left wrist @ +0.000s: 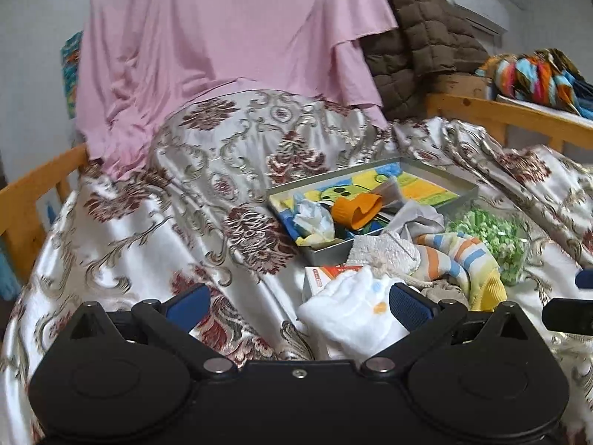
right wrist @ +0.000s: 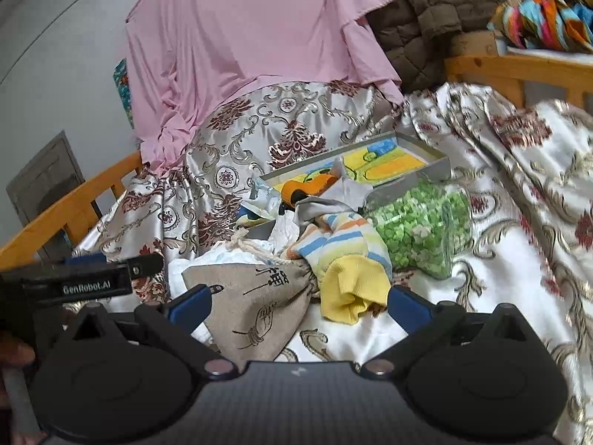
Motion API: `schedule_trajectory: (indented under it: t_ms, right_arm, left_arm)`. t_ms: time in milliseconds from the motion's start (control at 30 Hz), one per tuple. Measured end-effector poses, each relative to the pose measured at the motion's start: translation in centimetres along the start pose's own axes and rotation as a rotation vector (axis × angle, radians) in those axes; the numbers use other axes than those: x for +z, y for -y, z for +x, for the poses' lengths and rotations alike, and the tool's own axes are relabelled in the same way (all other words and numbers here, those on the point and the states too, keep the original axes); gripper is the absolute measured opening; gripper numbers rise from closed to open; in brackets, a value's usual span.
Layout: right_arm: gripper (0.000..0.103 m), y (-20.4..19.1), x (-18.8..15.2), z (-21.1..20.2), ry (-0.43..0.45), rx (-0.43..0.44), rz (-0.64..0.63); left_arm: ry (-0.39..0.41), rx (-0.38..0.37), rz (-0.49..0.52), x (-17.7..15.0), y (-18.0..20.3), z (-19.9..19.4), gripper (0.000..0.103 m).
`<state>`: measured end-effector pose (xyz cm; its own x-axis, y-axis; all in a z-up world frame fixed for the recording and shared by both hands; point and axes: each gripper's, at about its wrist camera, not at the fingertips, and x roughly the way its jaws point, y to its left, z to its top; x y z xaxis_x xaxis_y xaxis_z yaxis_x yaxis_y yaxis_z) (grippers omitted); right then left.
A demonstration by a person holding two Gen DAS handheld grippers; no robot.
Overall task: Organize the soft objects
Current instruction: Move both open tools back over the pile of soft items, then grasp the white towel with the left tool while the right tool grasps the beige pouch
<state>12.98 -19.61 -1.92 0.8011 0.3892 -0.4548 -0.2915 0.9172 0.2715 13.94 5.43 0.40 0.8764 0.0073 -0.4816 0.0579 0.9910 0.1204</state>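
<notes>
Both your claws are spread wide and holding nothing: the left gripper point(left wrist: 298, 302) hangs low over the patterned satin bedspread point(left wrist: 148, 230) with the white sock point(left wrist: 352, 315) lying just inside its right finger, and the right gripper point(right wrist: 300, 302) sits over the beige drawstring pouch point(right wrist: 259, 311) and the yellow cuff of the striped sock point(right wrist: 344, 259). The whole soft heap is bunched at the near corner of the grey tray point(left wrist: 441, 174), where the orange piece point(left wrist: 355, 209) and a crumpled tissue point(left wrist: 313, 217) already lie inside. Expect all of it to be light and floppy; nothing here will hold its shape, so pinch a thick fold. On the striped sock, I'd go for that rolled yellow cuff, the bulkiest bit. On the pouch, take it by the gathered neck near the cord, not the flat body. Watch the bedspread: it looks slick, and a low pinch could snag it along with the sock. The jar of green pieces point(right wrist: 418, 222) is touching the pile, so drag nothing against it.
</notes>
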Motion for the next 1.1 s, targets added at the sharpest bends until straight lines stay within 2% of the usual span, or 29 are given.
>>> schedule_trajectory:
  t_ms: [133,233,467,633,733,867,933,1033,1100]
  right_arm:
    - [0.103,-1.3,-0.1,0.7,-0.005,-0.003,-0.123]
    - [0.103,-2.6,-0.4,1.8,-0.014,-0.019,-0.227]
    - [0.103,-4.3,-0.9,4.2,-0.045,0.056,-0.296]
    - [0.103,-5.0,-1.7,5.2,-0.066,0.069,-0.340]
    - [0.100,-5.4,-2.3,5.7,-0.072,0.062,-0.360]
    - [0.089,-4.9,-2.3,6.3,-0.077,0.055,-0.318]
    - [0.088,-4.6,-2.3,6.2,-0.063,0.036,-0.297]
    - [0.080,-4.1,-2.0,6.1,-0.046,0.017,-0.276]
    - [0.071,-3.9,-1.9,6.1,-0.041,0.014,-0.260]
  left_arm:
    - [-0.013,-0.087,0.100,-0.2,0.3,1.7,0.102]
    - [-0.039,-0.092,0.159,-0.6,0.6,2.7,0.102]
    - [-0.136,-0.180,0.044,-1.0,-0.9,4.5,0.100]
    - [-0.202,-0.253,-0.063,-1.6,-1.8,6.3,0.086]
    - [-0.204,-0.277,-0.103,-1.7,-2.0,6.7,0.076]
    - [-0.155,-0.260,-0.073,-1.4,-1.5,6.0,0.062]
    - [-0.142,-0.268,-0.065,-1.3,-1.3,5.8,0.047]
    - [-0.157,-0.291,-0.068,-1.4,-1.2,6.0,0.041]
    - [-0.154,-0.288,-0.068,-1.4,-1.2,5.9,0.038]
